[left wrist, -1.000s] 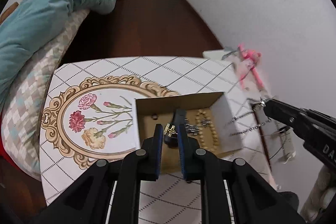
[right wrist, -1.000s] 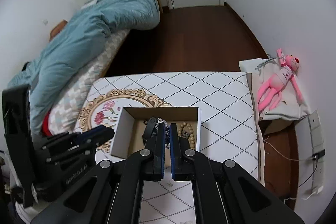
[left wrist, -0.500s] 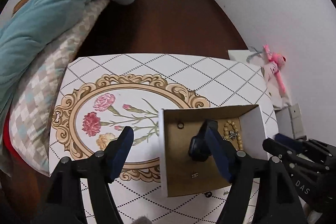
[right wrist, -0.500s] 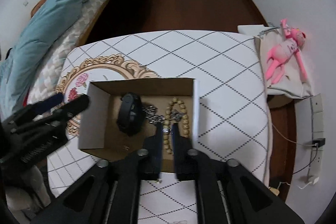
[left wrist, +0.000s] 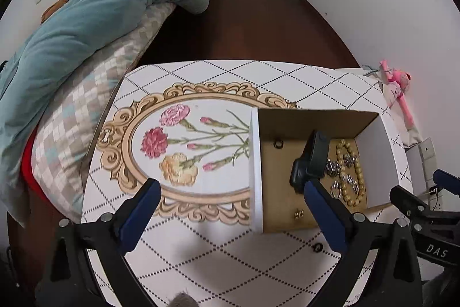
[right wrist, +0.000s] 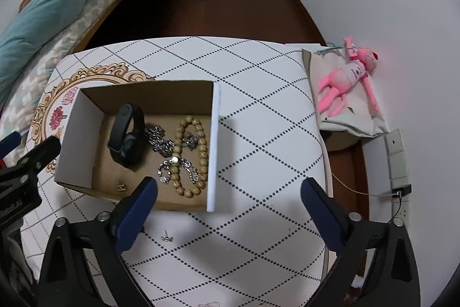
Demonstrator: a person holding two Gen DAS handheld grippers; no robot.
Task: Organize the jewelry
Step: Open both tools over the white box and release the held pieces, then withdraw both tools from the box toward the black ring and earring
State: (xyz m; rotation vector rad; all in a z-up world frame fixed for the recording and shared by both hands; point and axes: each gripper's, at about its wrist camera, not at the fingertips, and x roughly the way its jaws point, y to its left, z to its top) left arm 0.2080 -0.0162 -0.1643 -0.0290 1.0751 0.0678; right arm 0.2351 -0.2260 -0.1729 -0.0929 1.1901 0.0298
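Both grippers hang above a bench covered in a white diamond-patterned cloth, and each holds nothing. The left gripper has its blue-padded jaws spread wide, and the right gripper is equally wide open. An open white cardboard box with a brown inside sits on the bench. In it lie a black fitness band, a string of round wooden beads, a tangled silver chain touching both, and a small gold earring near the front wall. Outside the box, a small stud earring and a small dark ring lie on the cloth.
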